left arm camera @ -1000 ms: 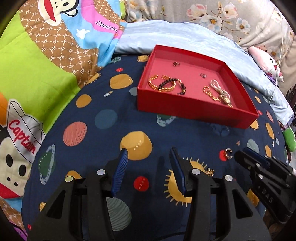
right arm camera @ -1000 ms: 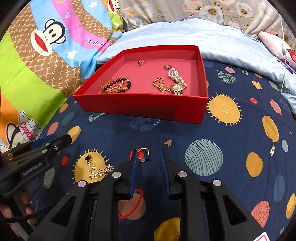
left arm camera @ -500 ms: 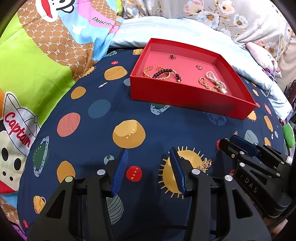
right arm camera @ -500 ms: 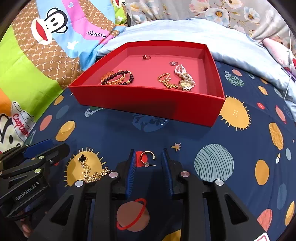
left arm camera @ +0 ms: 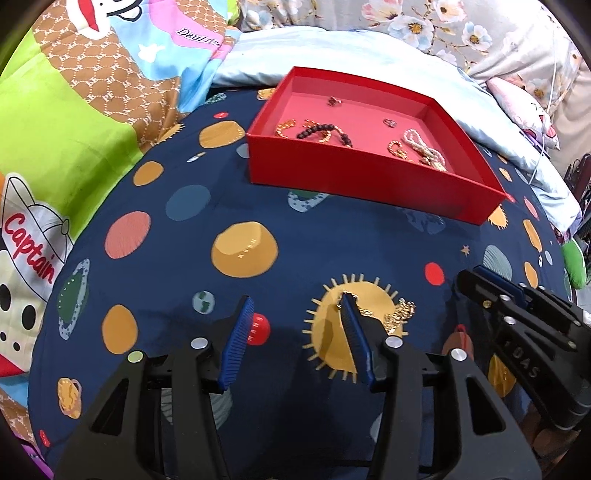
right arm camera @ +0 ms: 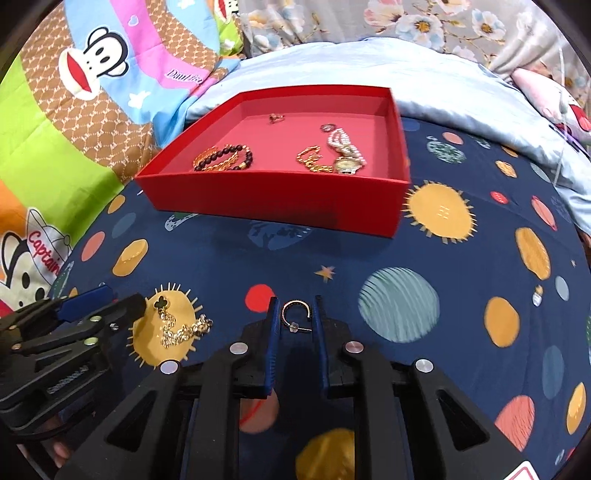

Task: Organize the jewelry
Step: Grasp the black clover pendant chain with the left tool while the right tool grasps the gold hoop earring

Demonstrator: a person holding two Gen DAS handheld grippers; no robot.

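A red tray (left arm camera: 369, 184) (right arm camera: 280, 206) on the navy planet bedspread holds a beaded bracelet (right arm camera: 225, 157), a gold chain (right arm camera: 312, 158), a pearl watch (right arm camera: 345, 151) and small rings. A gold hoop earring (right arm camera: 295, 317) lies on the spread between the fingers of my right gripper (right arm camera: 295, 306), which is open around it. A gold chain with a black clover (right arm camera: 181, 325) (left arm camera: 399, 314) lies on a sun print. My left gripper (left arm camera: 297, 304) is open, its right finger beside the chain. Each gripper shows in the other's view, the right (left arm camera: 524, 325) and the left (right arm camera: 70, 325).
A cartoon monkey quilt (left arm camera: 74, 129) (right arm camera: 74, 110) lies at the left. A pale blue pillow (left arm camera: 369, 55) (right arm camera: 406, 74) and floral fabric (right arm camera: 424, 18) lie behind the tray. The bedspread (right arm camera: 461, 314) stretches to the right.
Both grippers have moved forward and down. The right gripper's fingers now straddle the hoop earring. The left gripper has shifted right, toward the clover chain.
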